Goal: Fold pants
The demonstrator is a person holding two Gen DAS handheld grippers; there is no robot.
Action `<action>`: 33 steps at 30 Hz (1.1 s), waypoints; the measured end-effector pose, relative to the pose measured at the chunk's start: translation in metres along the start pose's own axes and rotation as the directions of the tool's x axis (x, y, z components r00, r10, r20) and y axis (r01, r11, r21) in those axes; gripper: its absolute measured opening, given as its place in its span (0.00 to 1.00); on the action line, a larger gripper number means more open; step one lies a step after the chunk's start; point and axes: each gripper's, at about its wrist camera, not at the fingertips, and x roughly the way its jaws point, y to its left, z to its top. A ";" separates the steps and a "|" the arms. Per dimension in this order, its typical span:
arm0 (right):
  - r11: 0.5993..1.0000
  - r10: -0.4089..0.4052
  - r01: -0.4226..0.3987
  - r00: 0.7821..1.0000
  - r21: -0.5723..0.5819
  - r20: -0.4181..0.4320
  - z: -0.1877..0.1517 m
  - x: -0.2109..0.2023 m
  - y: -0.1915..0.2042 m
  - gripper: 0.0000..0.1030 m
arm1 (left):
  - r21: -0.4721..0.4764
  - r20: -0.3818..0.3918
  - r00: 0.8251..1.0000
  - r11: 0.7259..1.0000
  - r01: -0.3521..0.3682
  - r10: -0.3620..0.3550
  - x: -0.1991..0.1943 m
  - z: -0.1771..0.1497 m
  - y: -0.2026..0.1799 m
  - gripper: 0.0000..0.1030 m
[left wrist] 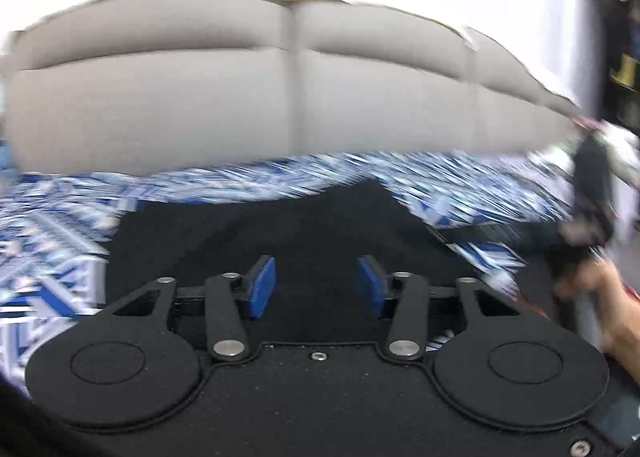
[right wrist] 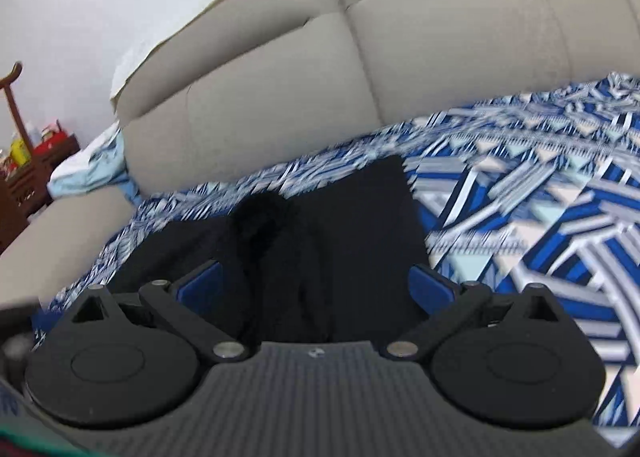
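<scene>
Counted one pair of black fabric pants lying on the blue-and-white patterned bedspread, below the beige padded headboard. Saw left gripper and right gripper both spread wide, grasping nothing. Lost pants' near edge behind grippers; left view blurred.

One pair of black pants lies on one blue-and-white patterned cover. One beige sofa stands behind, showing two back cushions in the left wrist view. Two grippers: left gripper, right gripper, each with two blue pads. One dark wooden stand with small items, uncountable.
</scene>
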 end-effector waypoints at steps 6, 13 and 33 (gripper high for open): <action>0.999 -0.004 0.003 1.000 -0.048 -0.002 -0.042 -0.003 0.037 0.96 | 0.041 -0.050 0.982 0.983 -0.179 0.181 0.003 -0.020 0.028 0.23; 0.998 0.047 -0.048 0.998 0.031 0.045 -0.047 0.004 0.044 0.79 | -0.048 -0.133 0.973 0.979 -0.198 0.190 0.016 -0.050 0.047 0.24; 0.943 -0.291 0.311 0.942 -0.117 0.166 -0.045 -0.001 0.042 0.30 | -0.103 -0.075 0.983 0.979 -0.175 0.168 0.036 -0.001 0.053 0.24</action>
